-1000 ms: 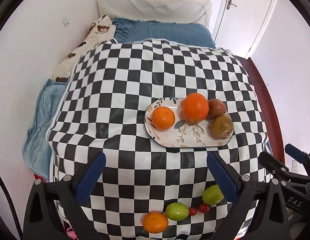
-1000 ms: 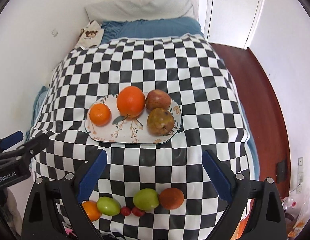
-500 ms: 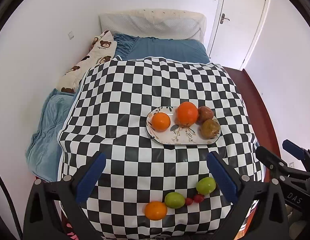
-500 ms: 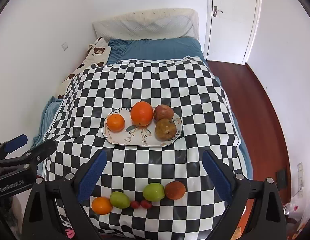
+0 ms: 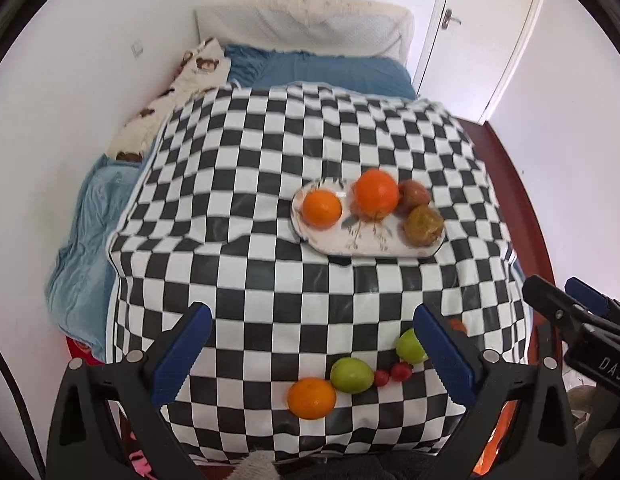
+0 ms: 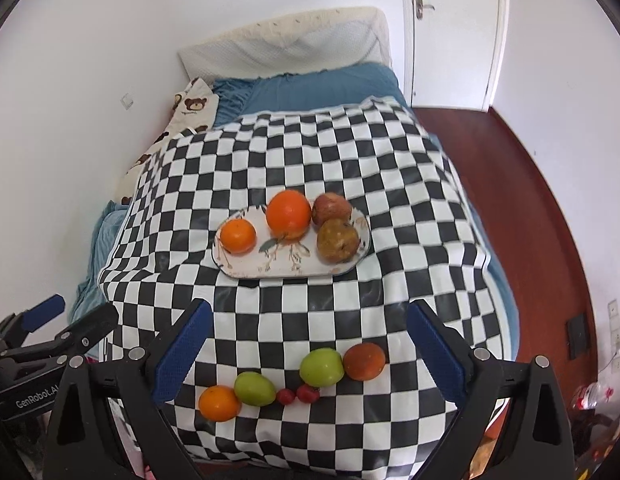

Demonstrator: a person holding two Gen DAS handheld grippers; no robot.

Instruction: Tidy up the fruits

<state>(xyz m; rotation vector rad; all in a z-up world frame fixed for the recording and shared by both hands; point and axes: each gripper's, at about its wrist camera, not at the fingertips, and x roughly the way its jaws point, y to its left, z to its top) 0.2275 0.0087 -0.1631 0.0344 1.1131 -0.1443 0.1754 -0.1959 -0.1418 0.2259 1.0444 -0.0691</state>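
Observation:
An oval floral plate (image 6: 269, 268) (image 5: 366, 246) sits mid-table on the checkered cloth. It holds a small orange (image 6: 237, 236), a large orange (image 6: 288, 215), a red apple (image 6: 331, 209) and a brown pear (image 6: 337, 241). Near the front edge lie a small orange (image 6: 219, 403), two green apples (image 6: 254, 389) (image 6: 322, 367), two cherry tomatoes (image 6: 285, 396) and a reddish-orange fruit (image 6: 364, 361). My left gripper (image 5: 314, 354) and right gripper (image 6: 303, 350) are both open and empty, held above the front edge.
The checkered table (image 6: 310, 160) stands against a bed with blue sheets (image 6: 305, 88) and a white pillow (image 6: 285, 46). A wall is at the left, a white door (image 6: 450, 32) and red-brown floor (image 6: 530, 220) at the right.
Both grippers have pulled back and up from the table, so the table and fruits look smaller and farther away. Both stay open. No fruit has moved.

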